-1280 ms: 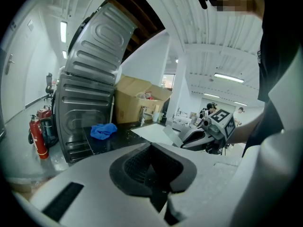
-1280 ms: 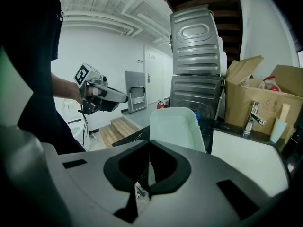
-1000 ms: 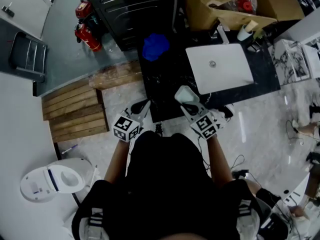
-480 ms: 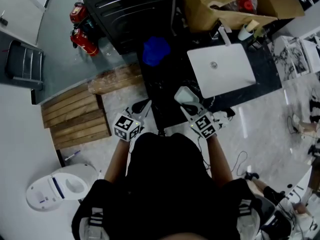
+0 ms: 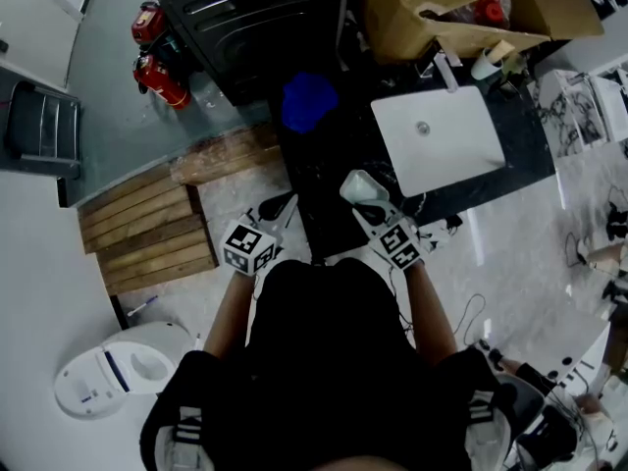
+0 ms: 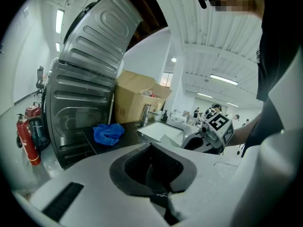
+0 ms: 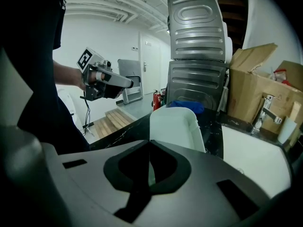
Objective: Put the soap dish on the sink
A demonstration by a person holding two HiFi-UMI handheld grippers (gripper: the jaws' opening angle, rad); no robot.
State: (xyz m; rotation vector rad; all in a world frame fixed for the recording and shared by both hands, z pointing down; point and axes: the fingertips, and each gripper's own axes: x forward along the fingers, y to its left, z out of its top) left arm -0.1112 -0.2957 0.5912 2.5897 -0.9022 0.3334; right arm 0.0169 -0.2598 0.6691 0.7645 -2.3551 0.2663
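Note:
The soap dish (image 5: 361, 185), a pale shallow tray, hangs over the front part of the black counter (image 5: 329, 165), left of the white sink (image 5: 439, 137). My right gripper (image 5: 373, 205) is shut on its near edge. In the right gripper view the soap dish (image 7: 176, 126) sticks out beyond the closed jaws, with the sink (image 7: 251, 160) to its right. My left gripper (image 5: 284, 204) hovers at the counter's left front corner, shut with nothing in it. In the left gripper view my left gripper (image 6: 152, 148) points towards the sink (image 6: 158, 130).
A blue cloth (image 5: 308, 101) lies at the back of the counter. A cardboard box (image 5: 442, 8) and a faucet (image 5: 444, 67) stand behind the sink. Fire extinguishers (image 5: 157, 67), a wooden pallet (image 5: 147, 229) and a toilet (image 5: 108, 371) are on the floor to the left.
The head view has drifted a little. Both grippers and the held soap dish stay almost where they were, over the counter's front.

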